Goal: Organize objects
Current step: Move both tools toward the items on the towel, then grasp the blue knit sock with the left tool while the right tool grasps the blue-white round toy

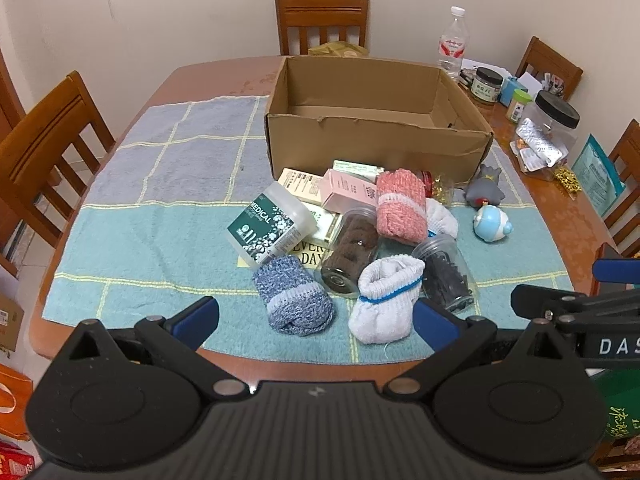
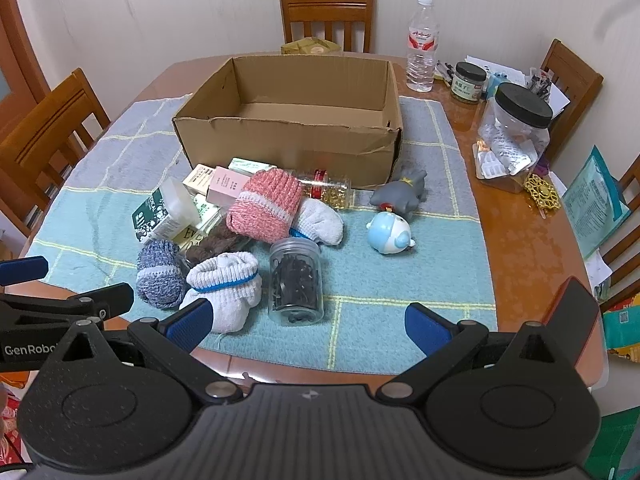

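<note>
My left gripper (image 1: 316, 320) hangs over the near edge of the table (image 1: 560, 216) with its jaws spread wide and nothing between them. My right gripper (image 2: 308, 322) is beside it, just as wide and just as empty. Nearest my left fingers are the white sock roll (image 1: 386, 300) and the blue sock roll (image 1: 294, 298), both on the towel (image 1: 140, 240) close to its near edge. Behind them the pile runs back: two clear jars (image 1: 350, 254) on their sides, a pink sock roll (image 1: 400, 208), small cartons, a white tub (image 1: 272, 226), toys to the right. The cardboard box (image 1: 376, 148) sits past the pile and looks empty, so I judge nothing is packed yet. I would take a sock roll first, closing across its middle. The jars may roll, so I would approach them squarely.
</note>
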`<state>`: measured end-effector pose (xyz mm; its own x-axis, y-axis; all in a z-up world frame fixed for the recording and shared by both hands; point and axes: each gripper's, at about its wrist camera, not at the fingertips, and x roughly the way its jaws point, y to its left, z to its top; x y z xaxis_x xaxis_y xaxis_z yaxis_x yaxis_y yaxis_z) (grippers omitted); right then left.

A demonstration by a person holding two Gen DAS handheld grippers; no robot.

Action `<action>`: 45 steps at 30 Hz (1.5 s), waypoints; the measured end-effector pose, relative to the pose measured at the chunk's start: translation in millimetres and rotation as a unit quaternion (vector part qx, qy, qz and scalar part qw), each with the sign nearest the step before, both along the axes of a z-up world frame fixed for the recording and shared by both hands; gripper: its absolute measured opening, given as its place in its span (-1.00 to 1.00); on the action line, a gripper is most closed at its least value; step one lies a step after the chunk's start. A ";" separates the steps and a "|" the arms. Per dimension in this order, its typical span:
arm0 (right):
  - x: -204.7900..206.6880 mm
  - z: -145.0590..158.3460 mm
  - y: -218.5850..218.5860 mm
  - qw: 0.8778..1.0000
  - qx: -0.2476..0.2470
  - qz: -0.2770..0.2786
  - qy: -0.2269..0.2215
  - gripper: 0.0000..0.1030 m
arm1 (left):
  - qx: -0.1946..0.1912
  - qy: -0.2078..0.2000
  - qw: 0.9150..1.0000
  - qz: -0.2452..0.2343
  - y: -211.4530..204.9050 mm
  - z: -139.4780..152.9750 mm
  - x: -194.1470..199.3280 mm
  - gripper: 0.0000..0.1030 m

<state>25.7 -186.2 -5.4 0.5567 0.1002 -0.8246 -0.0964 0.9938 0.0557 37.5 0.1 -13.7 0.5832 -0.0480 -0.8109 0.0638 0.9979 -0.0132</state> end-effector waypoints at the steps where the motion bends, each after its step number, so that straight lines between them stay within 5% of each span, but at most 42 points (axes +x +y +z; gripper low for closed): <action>1: 1.1 -0.9 1.1 1.000 0.000 0.001 0.000 1.00 | -0.002 -0.001 1.000 -0.002 1.4 -1.7 1.1 0.98; 23: 18.4 -44.0 19.5 0.998 0.001 0.059 -0.003 1.00 | 0.025 -0.013 0.995 -0.099 22.2 -51.0 17.0 0.98; 45: 41.7 -79.4 -9.3 0.998 -0.015 -0.037 0.039 1.00 | -0.003 0.000 0.973 -0.232 47.8 -115.8 65.4 0.94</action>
<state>67.4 -195.5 -84.8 0.4957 0.0347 -0.8678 -0.0187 0.9994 0.0293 102.9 47.8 -129.5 0.4980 -0.3109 -0.8096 0.5068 0.8618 -0.0192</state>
